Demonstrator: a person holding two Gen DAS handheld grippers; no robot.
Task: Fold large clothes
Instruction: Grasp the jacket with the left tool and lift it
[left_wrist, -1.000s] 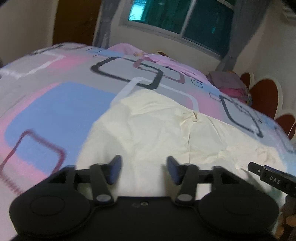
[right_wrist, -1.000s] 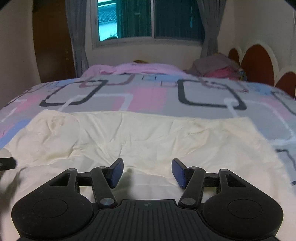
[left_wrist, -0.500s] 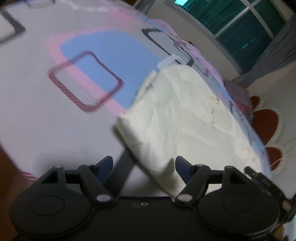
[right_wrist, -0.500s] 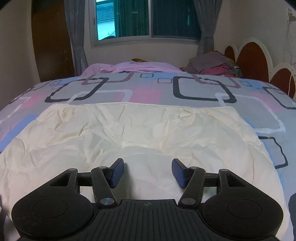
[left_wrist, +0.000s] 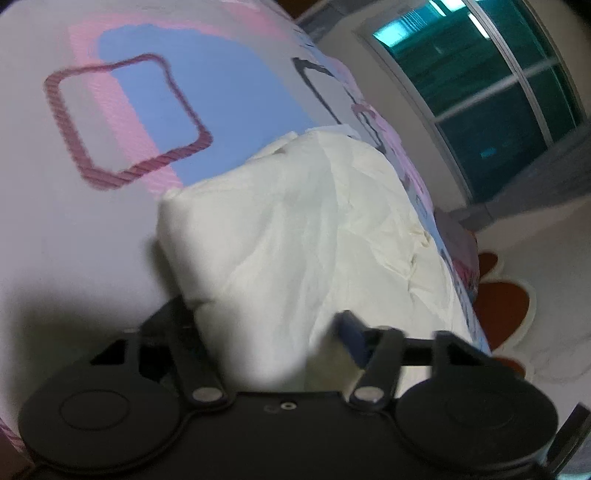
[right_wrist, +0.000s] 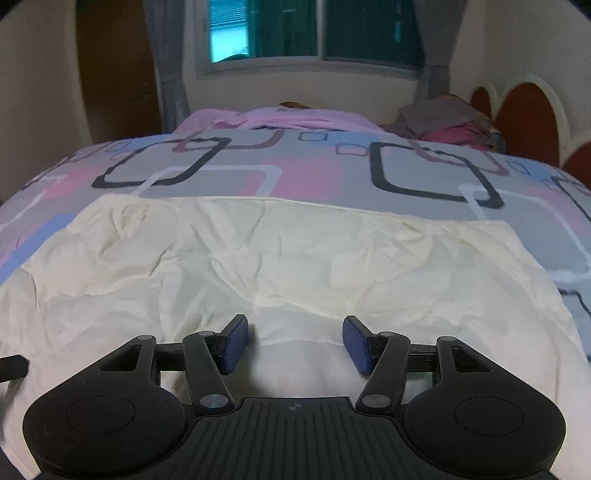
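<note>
A large cream cloth (right_wrist: 280, 258) lies spread and creased on the patterned bed cover (right_wrist: 295, 173). In the left wrist view the cloth (left_wrist: 314, 229) runs away from me, and its near corner lies between the jaws of my left gripper (left_wrist: 273, 328). The jaws stand wide apart; the left finger is hidden under the cloth and the blue right pad (left_wrist: 352, 334) shows. My right gripper (right_wrist: 295, 343) is open, its blue pads (right_wrist: 232, 343) low over the cloth's near edge, with a bulge of cloth between them.
A pink cloth (right_wrist: 288, 118) lies at the far edge of the bed. A pile of grey and red clothes (right_wrist: 450, 122) sits by the red scalloped headboard (right_wrist: 524, 110). A window with curtains (right_wrist: 314, 29) is behind.
The left gripper has swung left and dropped to the cloth's near left corner, which now lies between its jaws. The right gripper has come a little nearer the cloth, still open.
</note>
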